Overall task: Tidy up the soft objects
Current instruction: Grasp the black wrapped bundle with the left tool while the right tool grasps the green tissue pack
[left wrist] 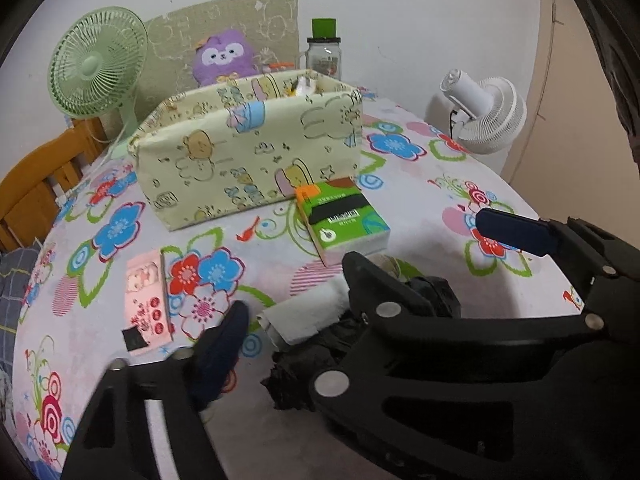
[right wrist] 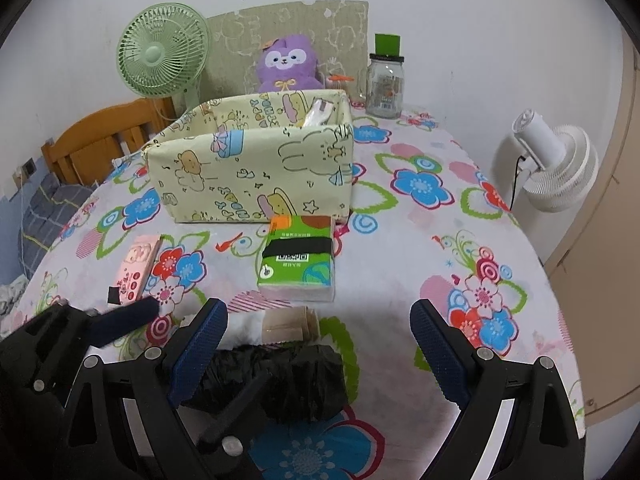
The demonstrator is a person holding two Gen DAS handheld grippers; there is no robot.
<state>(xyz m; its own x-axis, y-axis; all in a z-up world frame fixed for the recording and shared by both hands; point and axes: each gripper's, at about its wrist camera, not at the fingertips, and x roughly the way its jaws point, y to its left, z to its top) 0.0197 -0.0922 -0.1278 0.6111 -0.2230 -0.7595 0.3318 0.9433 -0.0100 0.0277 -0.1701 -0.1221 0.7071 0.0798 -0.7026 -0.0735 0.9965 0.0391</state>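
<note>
Left wrist view: my left hand-held gripper [left wrist: 360, 276] tilts steeply down, fingers apart around the white roll [left wrist: 304, 316] and black bag bundle [left wrist: 316, 360] at 6 o'clock on the surface [left wrist: 420, 184]. I should centre before squeezing.

Right wrist view: my right hand-held gripper [right wrist: 318, 332] hangs wide apart, empty, over the bundle; the fabric box [right wrist: 248, 168] waits at 12 o'clock.

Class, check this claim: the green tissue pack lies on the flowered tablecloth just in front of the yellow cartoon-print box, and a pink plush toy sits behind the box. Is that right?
Not quite. The plush toy behind the box is purple, not pink, as the right wrist view shows. The rest holds: the green tissue pack lies on the flowered tablecloth just in front of the box.
</note>
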